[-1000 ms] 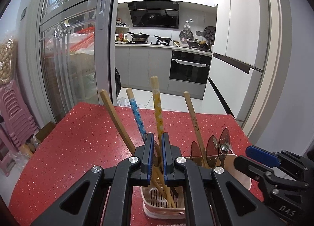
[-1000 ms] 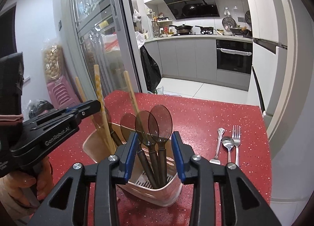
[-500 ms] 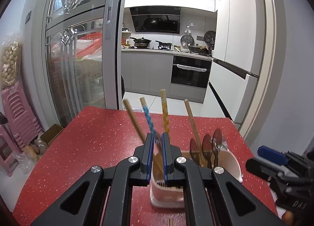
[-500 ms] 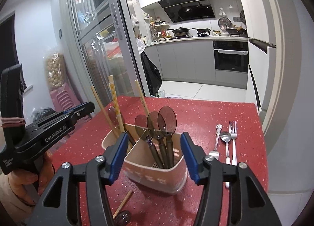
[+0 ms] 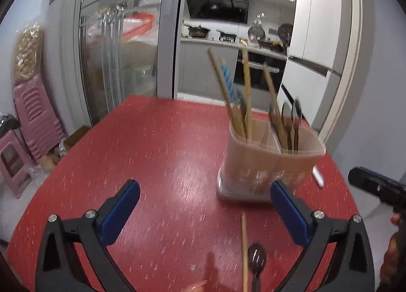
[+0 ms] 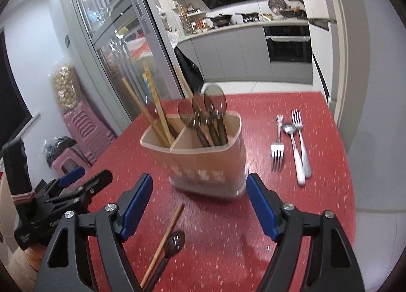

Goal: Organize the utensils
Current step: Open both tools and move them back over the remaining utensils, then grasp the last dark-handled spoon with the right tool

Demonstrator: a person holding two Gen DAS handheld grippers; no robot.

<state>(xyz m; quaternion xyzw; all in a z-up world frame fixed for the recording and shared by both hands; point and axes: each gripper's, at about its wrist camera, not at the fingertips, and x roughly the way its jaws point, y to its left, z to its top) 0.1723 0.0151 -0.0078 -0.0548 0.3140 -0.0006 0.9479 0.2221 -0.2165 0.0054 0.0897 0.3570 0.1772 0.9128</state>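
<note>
**Both grippers free, loose pieces next**

The left gripper (image 5: 205, 212) has just sprung wide and holds nothing. The right gripper (image 6: 199, 207) has also just been opening; its jaws stand apart and empty, short of the holder (image 6: 200, 157).

Between the jaws, near the table's (image 5: 152, 145) close edge, lie a chopstick (image 6: 163, 241) and a dark spoon (image 6: 173, 241), touching or nearly so. The holder stands mid-table, chopsticks in one compartment, spoons in the other. Two forks (image 6: 277, 145) and a metal spoon (image 6: 295, 155) lie toward the right edge.

Likely next: take one loose piece. Pinch the chopstick alone, clear of the spoon, and lift before tilting.

Both loose pieces run off the frame's bottom. Motion blur hides the holder's print.
</note>
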